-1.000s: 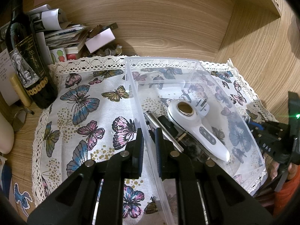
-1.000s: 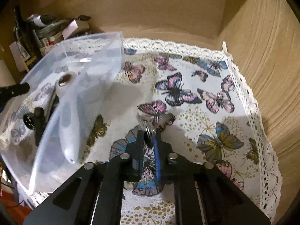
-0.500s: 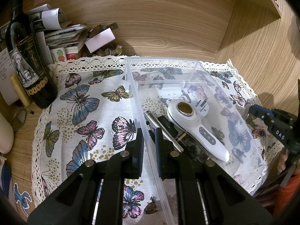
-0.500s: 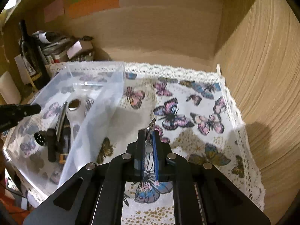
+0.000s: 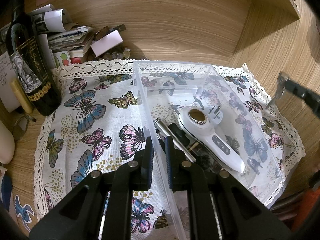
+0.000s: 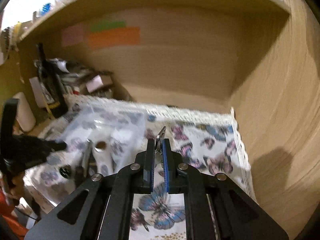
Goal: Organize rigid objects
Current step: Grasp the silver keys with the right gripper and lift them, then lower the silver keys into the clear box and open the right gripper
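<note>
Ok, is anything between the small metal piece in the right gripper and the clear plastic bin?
Only the bin's near side wall. The small flat metal piece sits clamped in the right gripper beside the clear plastic bin, over open butterfly cloth; nothing else intervenes.

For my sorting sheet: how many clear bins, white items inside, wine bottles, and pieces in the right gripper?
Clear bin: 1
White items inside: 2 (handheld device, plug)
Wine bottle: 1
Metal piece in right gripper: 1
Total: 5
</note>
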The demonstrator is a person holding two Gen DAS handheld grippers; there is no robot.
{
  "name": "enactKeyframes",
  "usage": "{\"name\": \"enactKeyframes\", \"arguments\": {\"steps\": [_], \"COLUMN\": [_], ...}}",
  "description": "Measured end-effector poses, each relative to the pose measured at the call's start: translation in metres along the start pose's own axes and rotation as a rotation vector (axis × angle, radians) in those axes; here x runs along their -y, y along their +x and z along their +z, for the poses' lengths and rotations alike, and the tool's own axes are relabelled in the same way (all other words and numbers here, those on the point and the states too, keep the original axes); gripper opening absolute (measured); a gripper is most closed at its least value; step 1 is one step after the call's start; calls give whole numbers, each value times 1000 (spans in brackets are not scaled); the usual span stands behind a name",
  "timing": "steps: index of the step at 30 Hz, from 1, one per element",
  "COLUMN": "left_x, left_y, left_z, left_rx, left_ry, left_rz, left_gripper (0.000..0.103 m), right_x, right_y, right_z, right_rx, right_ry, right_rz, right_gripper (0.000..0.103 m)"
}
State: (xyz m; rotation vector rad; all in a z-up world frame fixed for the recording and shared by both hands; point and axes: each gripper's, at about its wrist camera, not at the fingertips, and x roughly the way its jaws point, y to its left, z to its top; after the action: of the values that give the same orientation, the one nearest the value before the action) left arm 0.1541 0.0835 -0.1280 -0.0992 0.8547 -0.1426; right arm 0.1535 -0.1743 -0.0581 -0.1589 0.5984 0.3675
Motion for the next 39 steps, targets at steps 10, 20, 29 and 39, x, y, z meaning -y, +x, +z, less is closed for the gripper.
{"name": "enactKeyframes", "arguments": {"steps": [10, 20, 29, 39], "left_x": [0, 0, 0, 13], "left_y": [0, 0, 0, -40], "left_z": [0, 0, 0, 4], "left_rx": [0, 0, -3, 119], "left_ry": [1, 1, 2, 47], "left_rz": [0, 1, 3, 95], "left_gripper": [11, 11, 11, 15], "right_x": [-52, -89, -81, -64], "right_y": [2, 59, 54, 24], "right_z": [17, -8, 0, 4], "right_rx": [30, -175, -163, -61], "right_ry": [-109, -158, -132, -101], "right_rz": [145, 250, 235, 202], "right_gripper": [7, 8, 12, 43]}}
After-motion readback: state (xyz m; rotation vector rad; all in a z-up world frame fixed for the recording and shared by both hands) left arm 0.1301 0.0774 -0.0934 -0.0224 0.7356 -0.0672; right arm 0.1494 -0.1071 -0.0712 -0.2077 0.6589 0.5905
